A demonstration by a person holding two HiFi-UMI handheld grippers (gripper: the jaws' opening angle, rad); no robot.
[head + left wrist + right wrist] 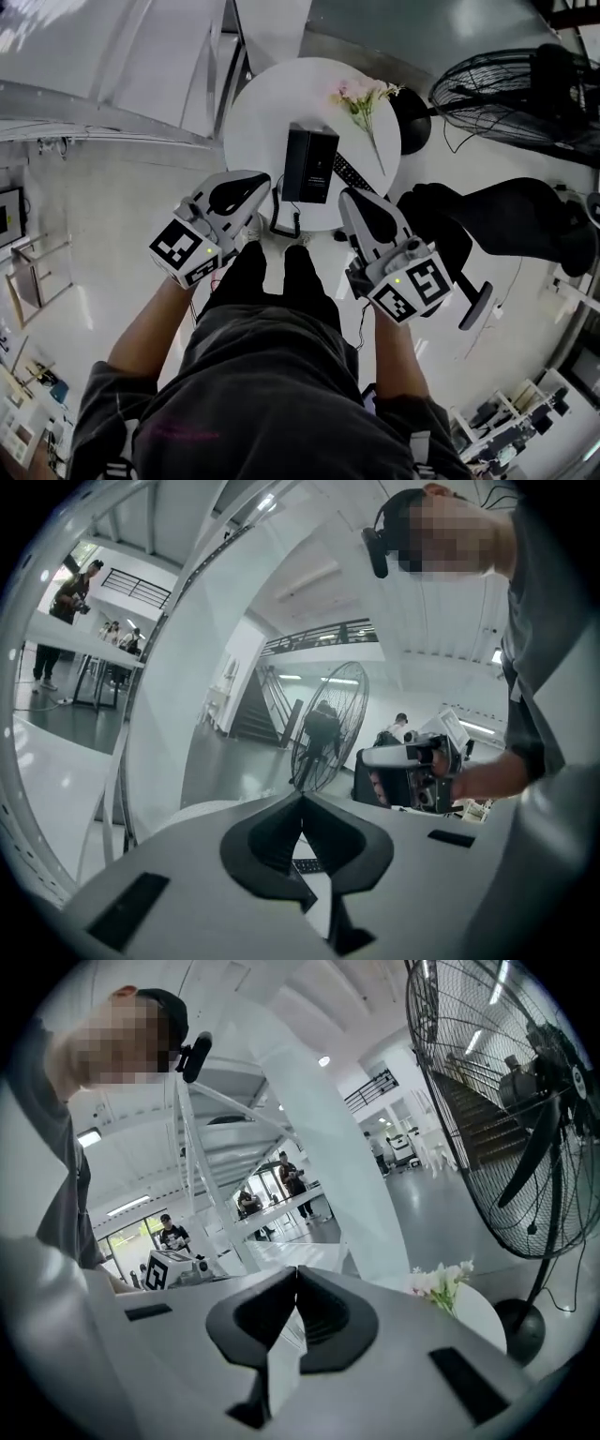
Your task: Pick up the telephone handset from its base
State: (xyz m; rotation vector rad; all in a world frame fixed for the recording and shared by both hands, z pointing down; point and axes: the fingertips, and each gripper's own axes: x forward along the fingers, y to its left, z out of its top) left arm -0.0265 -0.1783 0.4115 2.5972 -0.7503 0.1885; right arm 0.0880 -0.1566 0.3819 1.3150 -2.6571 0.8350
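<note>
A black telephone base [309, 164] stands on the round white table [253, 112]. A slim black piece with keys [350, 172] lies along its right side, and a dark cord [283, 223] hangs off the table's near edge. My left gripper [265, 184] hovers just left of the base, at the near rim. Its jaws [302, 799] are shut with nothing in them. My right gripper [347, 198] hovers at the near right of the base. It is also shut [297, 1271] and holds nothing. Neither gripper touches the phone.
Pale pink flowers [361, 97] lie on the table to the right of the phone. A large black floor fan [502, 89] stands at the far right, its round base [412, 122] beside the table. A black seat [506, 220] is on the right. A sloping white beam [112, 103] runs on the left.
</note>
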